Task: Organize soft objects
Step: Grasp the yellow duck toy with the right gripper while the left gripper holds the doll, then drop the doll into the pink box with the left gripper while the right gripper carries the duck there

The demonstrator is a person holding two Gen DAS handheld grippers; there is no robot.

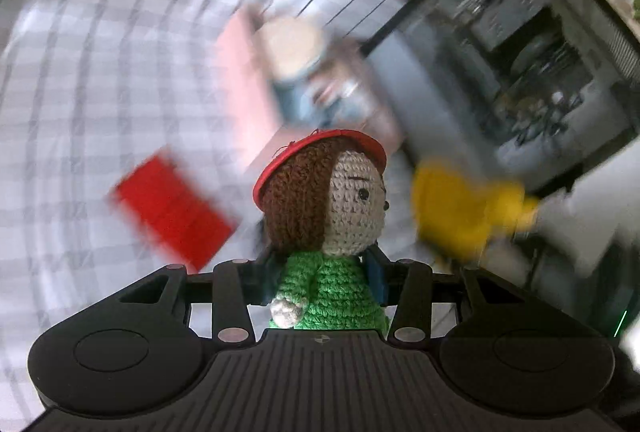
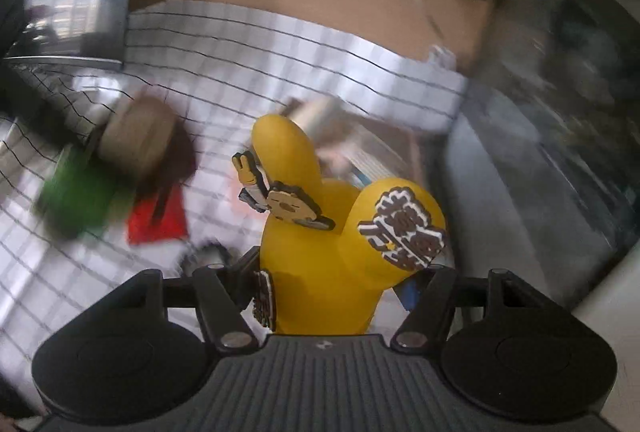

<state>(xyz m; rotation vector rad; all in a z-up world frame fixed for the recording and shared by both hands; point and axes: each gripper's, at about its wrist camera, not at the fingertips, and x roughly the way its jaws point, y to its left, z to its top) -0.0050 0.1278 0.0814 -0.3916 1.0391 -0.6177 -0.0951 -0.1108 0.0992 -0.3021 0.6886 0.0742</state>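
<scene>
Left tool around crochet doll, above checked cloth.

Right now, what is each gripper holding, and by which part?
Left gripper holds the crochet doll by its green body. Right gripper holds the yellow toy by its lower body.

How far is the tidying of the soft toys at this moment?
Looks partly done: the pink box already holds what seems a soft toy, blurred. In hand: left gripper holds the crochet doll; right gripper holds the yellow toy. Left: both not yet placed, and a red object lies on the checked cloth.
</scene>
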